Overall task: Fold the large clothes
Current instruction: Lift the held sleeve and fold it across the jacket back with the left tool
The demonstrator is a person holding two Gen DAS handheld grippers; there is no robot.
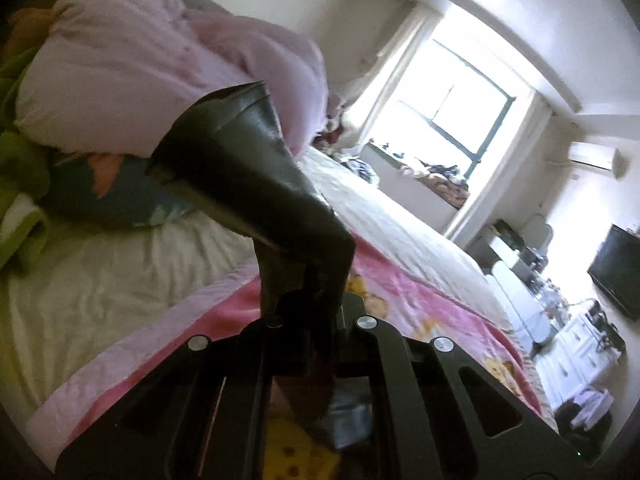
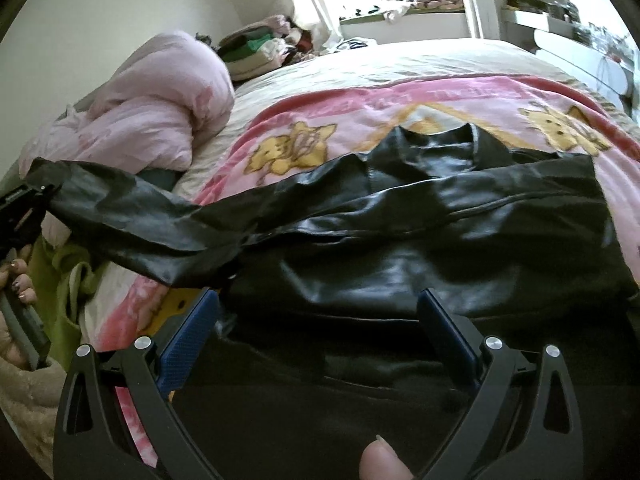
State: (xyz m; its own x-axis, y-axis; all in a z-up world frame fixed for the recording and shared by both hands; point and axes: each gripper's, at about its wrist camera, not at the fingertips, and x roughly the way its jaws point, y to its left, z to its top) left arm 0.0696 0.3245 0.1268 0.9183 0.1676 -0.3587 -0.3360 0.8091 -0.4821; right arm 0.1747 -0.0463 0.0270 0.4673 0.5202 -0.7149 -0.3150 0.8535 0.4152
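A black leather-look jacket point(image 2: 420, 240) lies spread on a pink cartoon blanket point(image 2: 320, 120) on the bed. Its left sleeve point(image 2: 132, 216) is stretched out to the left, raised off the bed. My left gripper point(image 2: 28, 200) is shut on the sleeve's cuff; in the left wrist view the sleeve point(image 1: 256, 168) rises from between the closed jaws of that gripper point(image 1: 308, 308). My right gripper point(image 2: 320, 304) is open, blue pads point(image 2: 188, 332) apart, hovering over the jacket's lower body and holding nothing.
A bunched pale pink duvet point(image 2: 160, 108) sits at the bed's left. A green cloth point(image 2: 64, 272) lies at the left edge. A clothes pile point(image 2: 264, 48) is at the far corner. A window point(image 1: 464, 104), white furniture point(image 1: 572, 344) and a TV point(image 1: 620, 268) stand beyond.
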